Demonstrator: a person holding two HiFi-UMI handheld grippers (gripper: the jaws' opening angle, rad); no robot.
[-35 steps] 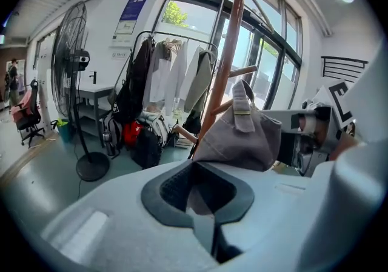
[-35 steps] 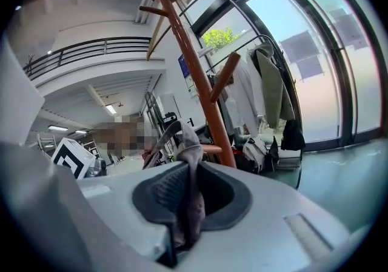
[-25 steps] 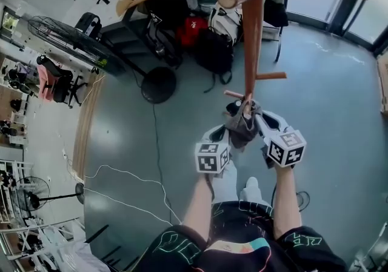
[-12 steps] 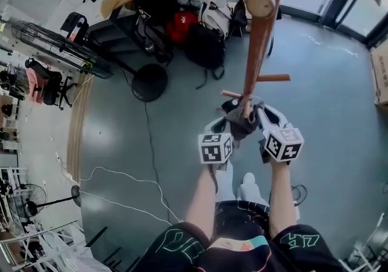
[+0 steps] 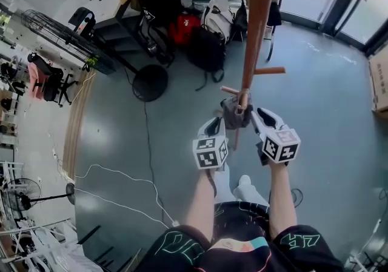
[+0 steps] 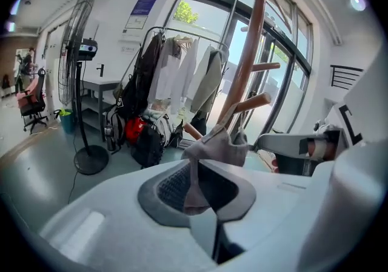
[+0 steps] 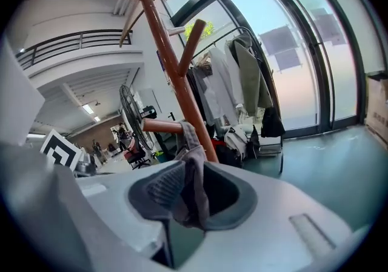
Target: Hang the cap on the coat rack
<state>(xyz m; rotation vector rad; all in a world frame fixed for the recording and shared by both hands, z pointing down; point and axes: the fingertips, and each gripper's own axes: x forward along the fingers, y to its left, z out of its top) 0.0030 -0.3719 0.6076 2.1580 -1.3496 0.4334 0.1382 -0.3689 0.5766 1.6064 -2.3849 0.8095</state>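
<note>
The grey cap (image 5: 235, 112) hangs over a short lower peg (image 5: 230, 91) of the brown wooden coat rack (image 5: 251, 46). My left gripper (image 5: 217, 122) is just left of the cap. In the left gripper view a strip of the cap (image 6: 218, 146) runs down between that gripper's (image 6: 197, 189) nearly closed jaws. My right gripper (image 5: 259, 113) is at the cap's right side, and its jaws are opening. In the right gripper view the cap's cloth (image 7: 191, 168) lies loose in that gripper (image 7: 185, 195), draped from the peg (image 7: 160, 126).
A standing fan (image 5: 151, 83) and a heap of dark and red bags (image 5: 203, 40) are behind the rack. A clothes rail with garments (image 6: 182, 77) stands by the windows. A white cable (image 5: 121, 186) crosses the floor at left, and a cardboard box (image 5: 379, 77) is at right.
The cap was bunched between both grippers at the rack's pole. Now it sits higher on the peg, and both grippers have drawn slightly back from it.
</note>
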